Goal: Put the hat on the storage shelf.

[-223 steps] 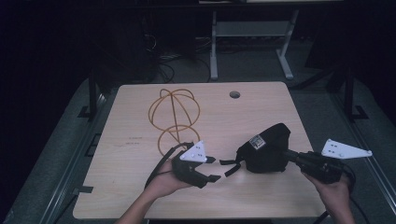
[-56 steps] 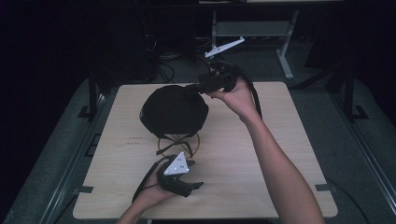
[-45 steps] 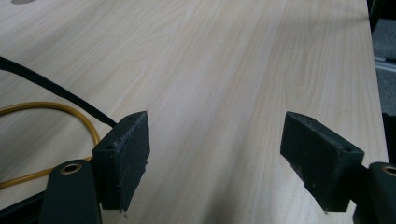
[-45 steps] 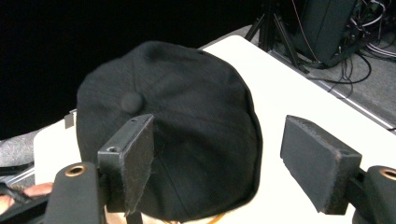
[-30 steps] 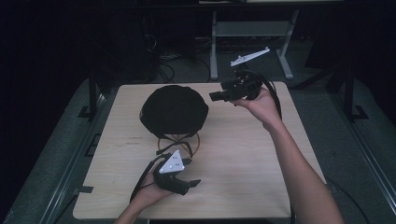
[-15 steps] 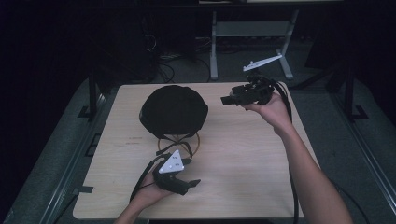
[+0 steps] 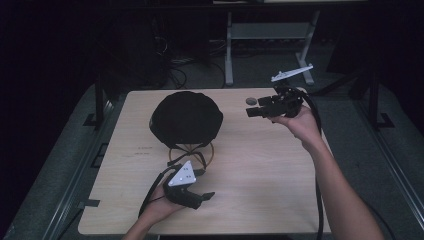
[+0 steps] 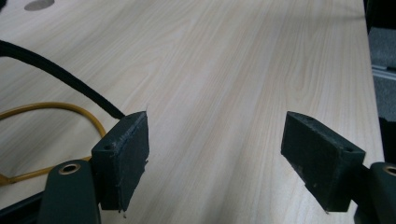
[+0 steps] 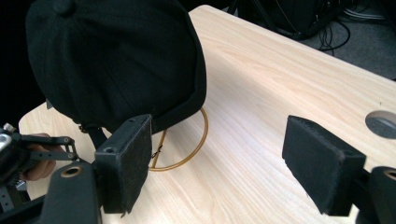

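One black cap (image 7: 186, 118) on one wooden table (image 7: 260, 165), draped over one yellow wire stand (image 7: 191, 154) whose ring base peeks out beneath the brim. Two grippers, one per hand.

Left gripper (image 7: 192, 195) low at the near side of the table, held in the left hand (image 7: 156, 210), jaws spread wide with nothing between them. Seen from the left gripper view: bare wood in the gap, one curve of the yellow wire (image 8: 56, 109) and one black cable (image 8: 56, 77) just outside the left jaw, apart from it.

Right gripper (image 7: 252, 111) raised above the far right part of the table in the right hand (image 7: 299, 125), jaws parted and empty, aimed toward the cap. Seen from the right gripper view: cap (image 9: 116, 60) beyond and above the left jaw, not between the two; ring of the stand (image 9: 187, 149) past that same jaw; one round grey hole (image 9: 383, 122) in the tabletop beyond the right jaw.
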